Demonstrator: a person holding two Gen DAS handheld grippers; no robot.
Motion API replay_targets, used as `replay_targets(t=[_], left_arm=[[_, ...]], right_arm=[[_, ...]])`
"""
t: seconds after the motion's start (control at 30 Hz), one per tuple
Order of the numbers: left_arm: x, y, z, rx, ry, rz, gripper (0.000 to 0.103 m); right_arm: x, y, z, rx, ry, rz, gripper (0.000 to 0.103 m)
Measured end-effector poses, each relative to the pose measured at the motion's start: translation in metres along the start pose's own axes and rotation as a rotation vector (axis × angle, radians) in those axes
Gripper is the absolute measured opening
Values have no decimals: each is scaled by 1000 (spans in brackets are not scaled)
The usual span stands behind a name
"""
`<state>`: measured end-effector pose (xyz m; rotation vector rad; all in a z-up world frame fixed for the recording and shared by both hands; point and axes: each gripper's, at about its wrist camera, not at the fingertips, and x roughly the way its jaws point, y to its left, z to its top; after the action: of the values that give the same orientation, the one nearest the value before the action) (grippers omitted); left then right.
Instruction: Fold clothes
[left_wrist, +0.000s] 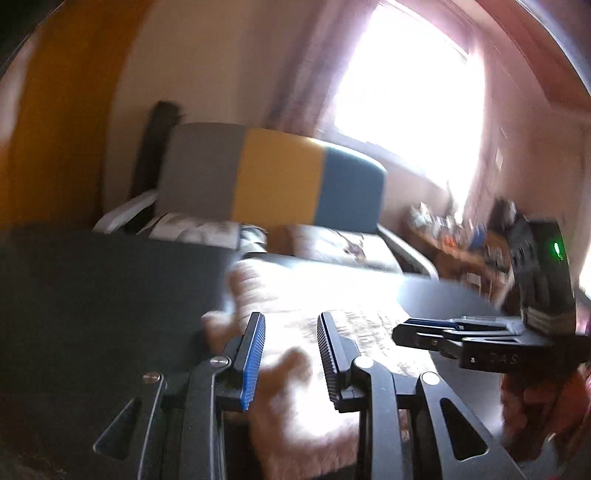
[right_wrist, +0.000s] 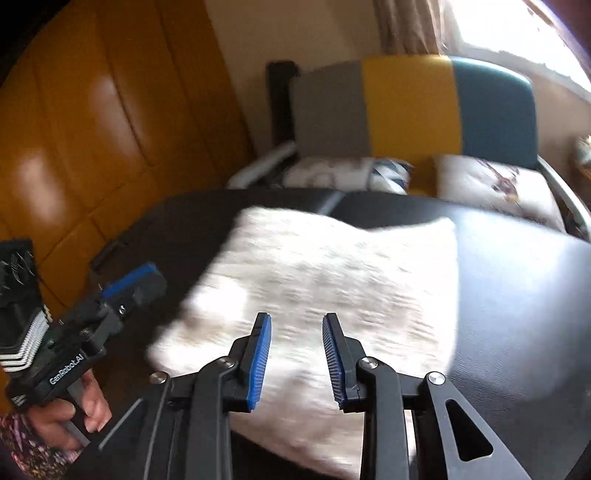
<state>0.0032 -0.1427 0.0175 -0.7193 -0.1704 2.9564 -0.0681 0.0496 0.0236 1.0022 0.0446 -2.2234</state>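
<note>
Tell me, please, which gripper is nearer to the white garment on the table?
Hard to tell: the left gripper and right gripper both hover open over the white garment.

Window (left_wrist: 410, 92) glare washes the motion-blurred frames — edges bend, fisheye-dark.

Bare worktop (right_wrist: 517, 295) is lying open along its right edge; the folded cloth (right_wrist: 314, 280) is occupying the middle, with a chair (right_wrist: 413, 107) standing beyond the far edge.

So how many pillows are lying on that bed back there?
2: one pillow under the headboard's grey part, another pillow under the blue part; more may be hidden.
</note>
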Motion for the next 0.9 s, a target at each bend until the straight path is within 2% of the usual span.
replay_targets(t=[0.1, 0.13, 0.17, 0.2, 0.3, 0.37, 0.47, 0.53, 0.57, 0.6, 0.63, 0.67, 0.73, 0.83, 0.9], left_arm=[[33, -18, 1, 84, 116, 112, 29], [37, -17, -1, 70, 137, 116, 29], [36, -12, -3, 37, 145, 114, 29], [36, -8, -6, 1, 150, 112, 29], [20, 15, -22, -91, 214, 86, 29], [12, 25, -41, -152, 283, 50, 31], [-1, 26, -67, -211, 309, 2, 31], [-7, 31, -73, -253, 288, -19, 31], [-6, 33, -74, -266, 285, -26, 31], [-3, 34, -74, -278, 285, -32, 31], [2, 35, -74, -290, 299, -49, 30], [4, 37, -74, -304, 312, -71, 17], [4, 37, -66, -320, 311, -102, 10], [-21, 25, -48, -258, 242, -138, 9], [-34, 18, -42, -228, 231, -163, 8]], right_arm=[[5, 3, -16, 25, 28, 60, 31], [0, 9, -21, 13, 36, 92, 36], [-8, 15, -27, -8, 46, 120, 51], [-10, 22, -33, -43, 52, 131, 60], [-4, 39, -49, -148, 61, 118, 61], [-4, 47, -57, -232, 54, 72, 61], [3, 55, -68, -369, 78, -6, 61], [6, 62, -74, -478, 80, -88, 59], [15, 64, -75, -535, 77, -149, 47], [22, 65, -77, -578, 81, -200, 30], [28, 64, -80, -602, 95, -232, 24], [28, 62, -80, -606, 96, -242, 13], [23, 57, -77, -597, 83, -247, 11], [-8, 53, -63, -567, 7, -217, 11], [-27, 51, -59, -573, -18, -196, 10]])
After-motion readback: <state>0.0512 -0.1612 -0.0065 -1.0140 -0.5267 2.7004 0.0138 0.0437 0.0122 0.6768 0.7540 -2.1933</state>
